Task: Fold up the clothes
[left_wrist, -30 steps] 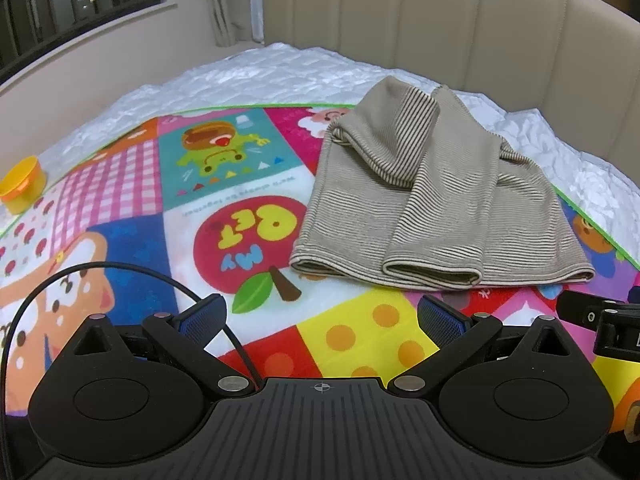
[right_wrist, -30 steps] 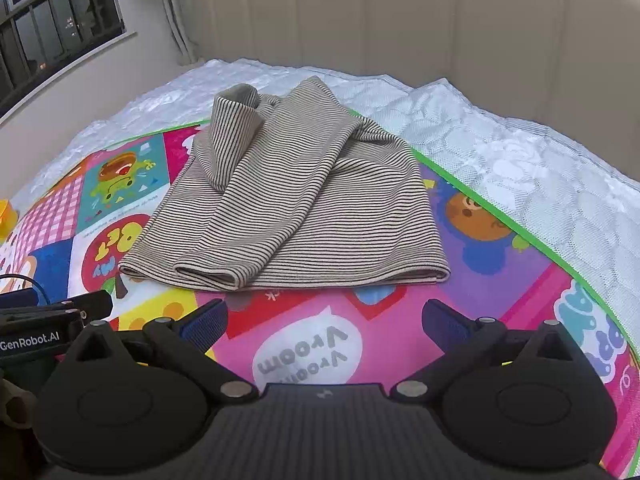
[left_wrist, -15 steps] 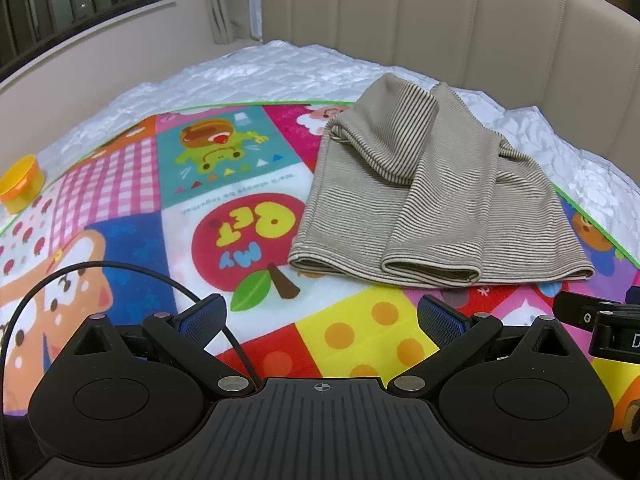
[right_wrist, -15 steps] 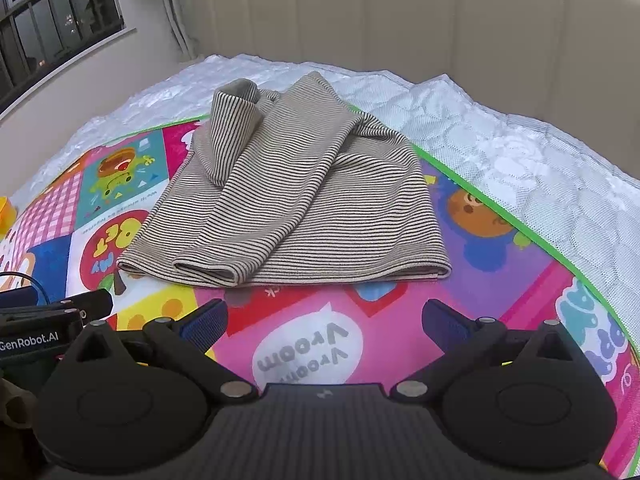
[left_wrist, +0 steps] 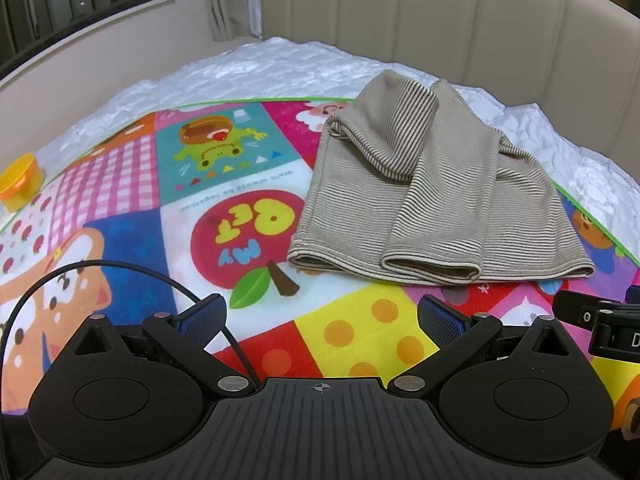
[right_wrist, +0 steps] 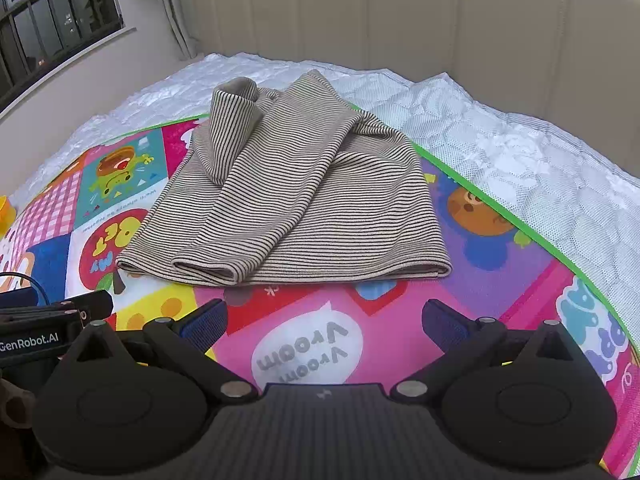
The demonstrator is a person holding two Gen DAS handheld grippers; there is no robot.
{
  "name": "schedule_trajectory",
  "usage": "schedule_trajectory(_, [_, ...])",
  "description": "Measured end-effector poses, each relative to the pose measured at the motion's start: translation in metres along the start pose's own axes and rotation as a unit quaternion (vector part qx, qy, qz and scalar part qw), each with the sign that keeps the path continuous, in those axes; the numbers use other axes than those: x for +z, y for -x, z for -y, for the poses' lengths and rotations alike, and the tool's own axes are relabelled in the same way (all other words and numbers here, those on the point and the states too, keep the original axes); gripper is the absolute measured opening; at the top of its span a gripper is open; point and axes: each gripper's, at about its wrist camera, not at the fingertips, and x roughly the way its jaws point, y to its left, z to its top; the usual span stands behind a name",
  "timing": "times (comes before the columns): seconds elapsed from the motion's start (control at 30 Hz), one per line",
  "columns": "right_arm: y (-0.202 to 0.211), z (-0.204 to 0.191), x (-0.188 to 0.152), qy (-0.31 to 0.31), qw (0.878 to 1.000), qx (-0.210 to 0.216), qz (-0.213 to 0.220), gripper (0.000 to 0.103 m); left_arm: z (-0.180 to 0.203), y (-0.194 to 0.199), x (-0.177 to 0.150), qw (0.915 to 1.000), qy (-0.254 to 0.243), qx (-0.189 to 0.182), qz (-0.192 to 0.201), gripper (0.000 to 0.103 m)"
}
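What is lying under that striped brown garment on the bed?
The striped garment lies on a colourful cartoon play mat, which is spread over a white quilted cover. The mat's pictures beneath the garment are hidden.

The striped garment (left_wrist: 432, 196) hides its own lower layers under the folds, so I cannot tell what kind of garment it is. My left view crops my right gripper (left_wrist: 600, 320) at the edge, and my right view cuts the yellow cup (right_wrist: 5, 208) to a sliver.
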Motion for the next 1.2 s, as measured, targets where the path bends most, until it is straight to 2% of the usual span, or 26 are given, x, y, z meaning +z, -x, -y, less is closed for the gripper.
schedule_trajectory(1.0, [0.0001,-0.0007,-0.0008,0.000,1.000,0.000,0.000,0.103,-0.0012,-0.0015,0.0013,1.0000,0.001,-0.002,-0.004,0.103])
schedule_trajectory(1.2, [0.0021,-0.0005,-0.0003,-0.004,1.000,0.000,0.003,0.103,-0.0058,-0.0033,0.0058,0.9997,0.012,-0.014,-0.013,0.103])
